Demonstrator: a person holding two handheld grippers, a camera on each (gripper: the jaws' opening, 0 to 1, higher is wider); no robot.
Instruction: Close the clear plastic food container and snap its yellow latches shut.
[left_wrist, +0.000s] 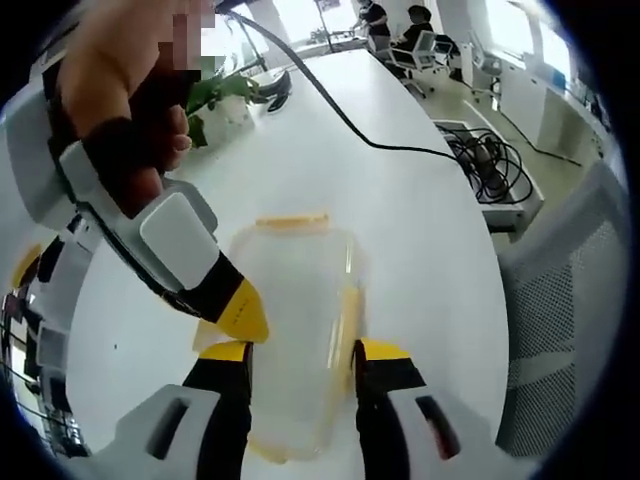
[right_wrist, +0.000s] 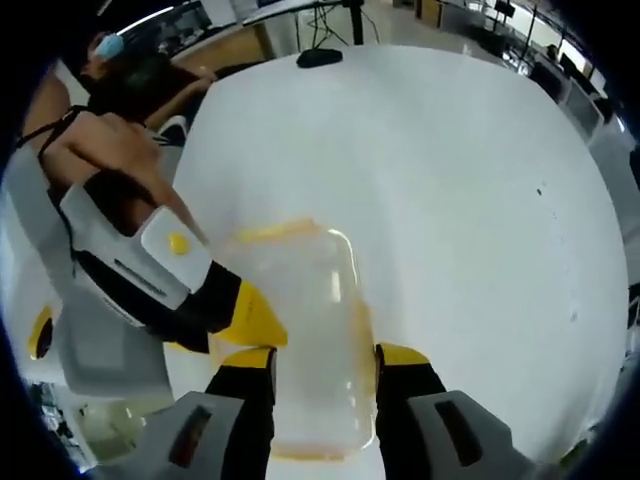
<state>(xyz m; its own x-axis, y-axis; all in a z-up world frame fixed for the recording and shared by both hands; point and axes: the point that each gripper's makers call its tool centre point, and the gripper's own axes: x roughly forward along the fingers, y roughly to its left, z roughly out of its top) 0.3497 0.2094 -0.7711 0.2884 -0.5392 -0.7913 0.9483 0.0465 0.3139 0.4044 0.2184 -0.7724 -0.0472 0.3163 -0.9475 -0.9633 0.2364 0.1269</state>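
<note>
In the left gripper view, the left tool (left_wrist: 300, 362) rises from the bottom of the frame with its two black, yellow-tipped jaws set apart on either side of the clear plastic food container (left_wrist: 300, 330), which rests on the white table (left_wrist: 400, 220) at lower centre. The jaws flank the container's long sides; whether they press on it cannot be told. A yellow latch (left_wrist: 292, 220) lies along the container's far short edge, and a second yellow latch (left_wrist: 348, 320) runs along its right long side, just beside the right jaw. The right tool (left_wrist: 240, 310) enters from the left of the frame, held by a person's hand (left_wrist: 130, 110), with its yellow tip at the container's left edge; its opening cannot be told here. A black cable (left_wrist: 350, 120) crosses the table in the upper part of the frame, and a mesh chair (left_wrist: 580, 320) stands at the right. In the right gripper view, the right tool (right_wrist: 325, 365) likewise stands with its jaws apart astride the same container (right_wrist: 305, 330) at lower centre, while the left tool (right_wrist: 255, 318) comes in from the left with its yellow tip against the container's left side.
</note>
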